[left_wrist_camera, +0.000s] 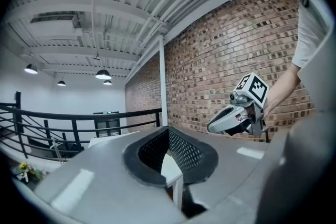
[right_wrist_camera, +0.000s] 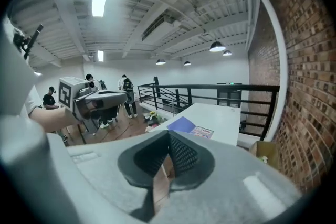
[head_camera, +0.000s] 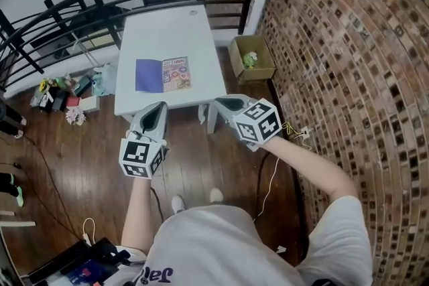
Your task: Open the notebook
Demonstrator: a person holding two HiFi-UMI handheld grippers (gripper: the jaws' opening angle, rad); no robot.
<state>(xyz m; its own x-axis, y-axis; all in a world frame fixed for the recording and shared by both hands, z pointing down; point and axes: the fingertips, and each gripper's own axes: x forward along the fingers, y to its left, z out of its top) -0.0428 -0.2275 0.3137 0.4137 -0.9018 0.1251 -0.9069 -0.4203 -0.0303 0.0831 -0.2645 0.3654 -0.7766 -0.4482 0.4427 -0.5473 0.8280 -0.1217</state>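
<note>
The notebook [head_camera: 163, 74] lies flat on the white table [head_camera: 201, 30], with a purple half on the left and a colourful printed half on the right. It also shows in the right gripper view as a purple and printed sheet [right_wrist_camera: 190, 127]. My left gripper [head_camera: 155, 112] and right gripper [head_camera: 218, 104] hang side by side just short of the table's near edge, apart from the notebook. Both are shut, with nothing between the jaws. The left gripper view shows its own jaws [left_wrist_camera: 168, 136] meeting and the right gripper [left_wrist_camera: 231, 120] beside them.
A cardboard box [head_camera: 251, 58] stands on the wooden floor right of the table, by the brick wall [head_camera: 348, 43]. A black railing [head_camera: 80, 3] curves behind and left. Small clutter [head_camera: 64, 94] lies on the floor at the left. People [right_wrist_camera: 125, 94] stand far off.
</note>
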